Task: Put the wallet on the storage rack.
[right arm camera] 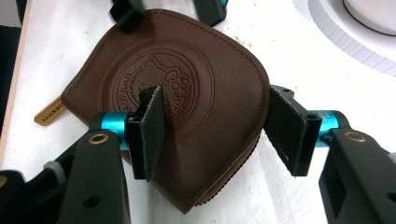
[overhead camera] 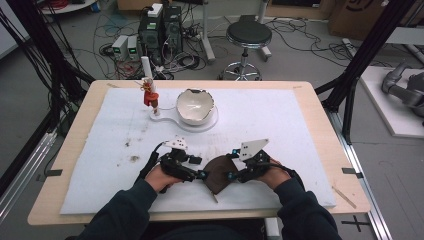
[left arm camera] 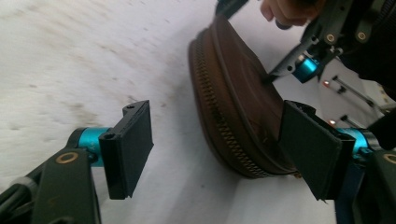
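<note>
Brown embossed leather zip pouch (right arm camera: 187,93), zipped shut, flat on white mat nr front edge.

We see a light wooden table (overhead camera: 320,115) covered by a white mat (overhead camera: 280,120), standing on a grey floor (overhead camera: 305,60) strewn with cables (overhead camera: 107,30). Beyond it stand a black round stool (overhead camera: 248,35) and two computer towers (overhead camera: 161,30); black frame posts (overhead camera: 367,47) flank the table.

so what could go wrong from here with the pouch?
1. The right gripper has its fingers open astride one edge of the brown embossed leather zip pouch; closing may only pinch the flap, so it could slip.
2. The left gripper is open at the zipper edge; closing could catch the teeth.
3. A sudden pull could sweep toward the white cracked bowl.
</note>
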Demonstrator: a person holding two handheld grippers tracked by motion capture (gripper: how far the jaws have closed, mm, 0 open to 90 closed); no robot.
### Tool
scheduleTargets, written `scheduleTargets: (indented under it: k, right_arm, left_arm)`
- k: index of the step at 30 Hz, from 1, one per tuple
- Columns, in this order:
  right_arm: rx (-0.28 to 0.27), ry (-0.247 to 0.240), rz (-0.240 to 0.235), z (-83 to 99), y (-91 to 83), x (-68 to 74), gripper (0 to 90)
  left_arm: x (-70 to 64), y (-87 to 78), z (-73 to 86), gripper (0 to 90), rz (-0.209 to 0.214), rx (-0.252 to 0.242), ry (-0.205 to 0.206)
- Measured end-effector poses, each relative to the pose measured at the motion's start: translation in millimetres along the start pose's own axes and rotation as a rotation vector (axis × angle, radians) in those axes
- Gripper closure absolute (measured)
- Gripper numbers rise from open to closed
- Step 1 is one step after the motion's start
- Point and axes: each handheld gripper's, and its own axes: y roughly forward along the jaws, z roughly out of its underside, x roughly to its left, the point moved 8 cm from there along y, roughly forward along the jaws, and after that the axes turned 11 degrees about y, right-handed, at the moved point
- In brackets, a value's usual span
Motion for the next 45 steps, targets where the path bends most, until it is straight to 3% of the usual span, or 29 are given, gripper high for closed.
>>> scheduleTargets:
  k: [2,3,6,8,9,10,11,12,13,14,15,16,17,18,19,22,25,26,27,28,31,33,34,35,38,41,45]
  right_arm:
    - [0.0,-0.001,-0.001,-0.1,0.1,0.2,41.0]
    - [0.003,0.002,-0.002,0.2,0.1,-0.1,41.0]
    - [0.001,0.008,-0.01,0.4,0.6,-0.9,40.8]
    - [0.003,0.057,-0.036,2.0,0.9,-2.8,39.6]
    - [0.001,0.088,-0.05,2.7,1.2,-3.8,38.2]
    - [0.001,0.088,-0.05,2.7,1.2,-3.8,38.2]
    - [-0.005,0.153,-0.098,4.5,2.5,-7.5,33.3]
    - [-0.009,0.169,-0.11,4.7,2.6,-9.1,31.0]
    - [-0.009,0.169,-0.11,4.7,2.6,-9.1,31.0]
    - [-0.02,0.195,-0.133,4.7,3.6,-10.5,30.0]
    - [-0.041,0.274,-0.2,4.4,8.4,-13.8,25.5]
    - [-0.041,0.274,-0.2,4.4,8.4,-13.8,25.5]
    - [-0.042,0.301,-0.228,4.7,10.7,-14.2,25.5]
    - [-0.034,0.345,-0.301,4.4,15.3,-14.0,35.0]
    - [-0.034,0.35,-0.335,3.6,14.8,-12.5,40.3]
    - [-0.04,0.35,-0.339,2.2,13.6,-13.2,45.7]
    - [-0.068,0.366,-0.349,0.1,5.6,-16.2,54.5]
    - [-0.111,0.365,-0.352,-3.7,-0.9,-17.8,61.0]
    - [-0.111,0.365,-0.352,-3.7,-0.9,-17.8,61.0]
    - [-0.159,0.359,-0.346,-8.3,-7.1,-19.7,65.5]
    - [-0.186,0.347,-0.312,-11.0,-10.9,-21.7,66.2]
    - [-0.198,0.339,-0.262,-11.9,-13.6,-25.4,66.5]
    - [-0.202,0.341,-0.248,-12.8,-15.0,-26.0,66.6]
    - [-0.218,0.336,-0.23,-14.5,-16.8,-27.9,66.6]
    - [-0.253,0.33,-0.188,-18.8,-21.8,-32.8,66.6]
    - [-0.304,0.323,-0.114,-28.9,-31.4,-44.5,66.6]
    - [-0.333,0.316,-0.082,-40.0,-35.2,-52.6,66.5]
  left_arm:
    - [-2.6,2.5,0.3,31.0,0.032,0.0,-0.004]
    - [-5.8,3.2,-1.0,43.5,0.064,-0.016,0.001]
    - [-6.2,2.4,-1.8,48.6,0.054,-0.015,0.027]
    - [-6.3,2.1,-2.2,52.3,0.046,-0.014,0.054]
    - [-7.6,1.5,-3.1,52.7,0.039,-0.013,0.102]
    - [-7.6,1.5,-3.1,53.3,0.039,-0.013,0.102]
    - [-9.4,1.1,-5.2,54.0,0.034,-0.023,0.137]
    - [-10.6,-1.3,-9.4,55.0,0.022,-0.039,0.199]
    - [-10.6,-1.3,-9.4,56.6,0.022,-0.039,0.199]
    - [-11.6,-3.8,-13.2,56.6,0.014,-0.063,0.225]
    - [-12.1,-5.8,-16.0,61.7,0.006,-0.083,0.247]
    - [-12.3,-7.1,-17.8,61.7,0.0,-0.094,0.26]
    - [-12.2,-8.4,-19.6,62.8,-0.007,-0.101,0.266]
    - [-11.1,-8.9,-19.5,63.2,-0.011,-0.097,0.268]
    - [-8.4,-9.8,-18.7,63.0,-0.012,-0.095,0.239]
    - [-3.8,-11.4,-18.3,58.9,-0.034,-0.089,0.21]
    - [10.1,-20.0,-19.4,44.8,-0.106,-0.111,0.139]
    - [14.6,-24.3,-19.9,39.1,-0.129,-0.128,0.121]
    - [18.2,-28.1,-19.9,39.1,-0.148,-0.138,0.118]
    - [24.2,-35.0,-20.1,37.2,-0.186,-0.156,0.107]
    - [39.3,-54.3,-18.8,37.0,-0.282,-0.181,0.093]
    - [49.7,-70.6,-17.4,36.0,-0.334,-0.209,0.071]
    - [59.2,-88.4,-15.8,36.0,-0.385,-0.236,0.058]
    - [59.2,-88.4,-15.8,36.0,-0.385,-0.236,0.058]
    - [73.5,-116.1,-12.3,35.7,-0.47,-0.281,0.036]
    - [88.1,-144.0,-5.4,33.2,-0.546,-0.312,0.006]
    - [99.6,-165.6,3.6,31.3,-0.604,-0.331,-0.027]
